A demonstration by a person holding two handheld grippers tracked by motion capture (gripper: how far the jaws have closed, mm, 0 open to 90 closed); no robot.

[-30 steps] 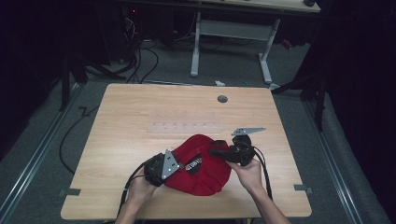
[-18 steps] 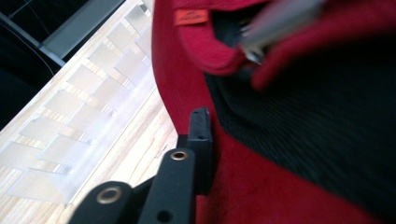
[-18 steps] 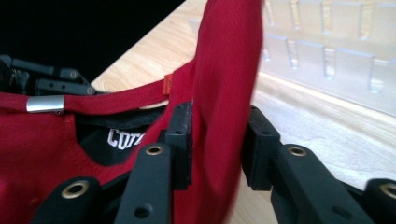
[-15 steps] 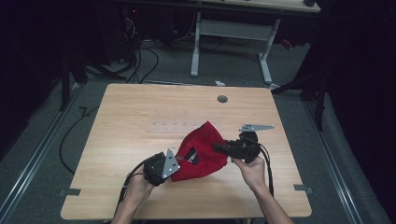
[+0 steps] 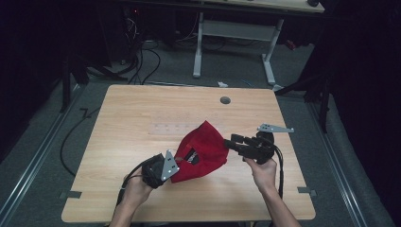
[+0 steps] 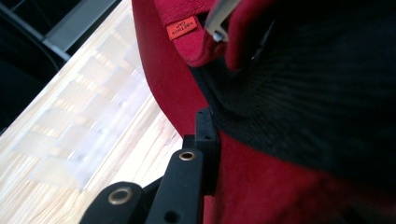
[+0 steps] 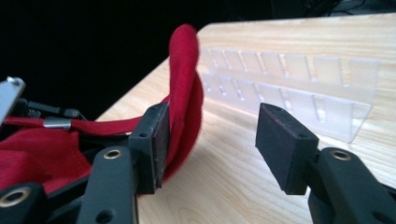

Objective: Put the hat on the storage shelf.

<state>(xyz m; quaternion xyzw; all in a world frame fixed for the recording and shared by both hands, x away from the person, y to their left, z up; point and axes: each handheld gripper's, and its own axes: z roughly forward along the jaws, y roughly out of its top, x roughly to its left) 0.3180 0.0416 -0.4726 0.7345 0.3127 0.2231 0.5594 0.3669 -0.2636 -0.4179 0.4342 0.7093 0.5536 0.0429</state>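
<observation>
A red cap (image 5: 202, 150) with a black mesh lining lies on the wooden table (image 5: 142, 109), its far edge standing up in a peak. My left gripper (image 5: 178, 161) is shut on the cap's near-left edge. In the left gripper view one black finger (image 6: 198, 158) presses into the red cloth (image 6: 261, 182) below an orange label (image 6: 182, 28). My right gripper (image 5: 231, 142) is at the cap's right side and its jaws have just been opening. In the right gripper view (image 7: 210, 140) the red brim (image 7: 187, 93) rests against the left pad, well clear of the right one.
A clear plastic rack (image 7: 289, 79) lies on the table just beyond the cap, seen as a pale strip (image 5: 172, 127) from above. A round grommet hole (image 5: 225, 100) sits near the far edge. A desk frame and cables stand on the floor behind the table.
The cap has gone from lying spread out to folded with its far edge raised. My right gripper drew away to the right and its jaws opened. My left gripper stayed put.
</observation>
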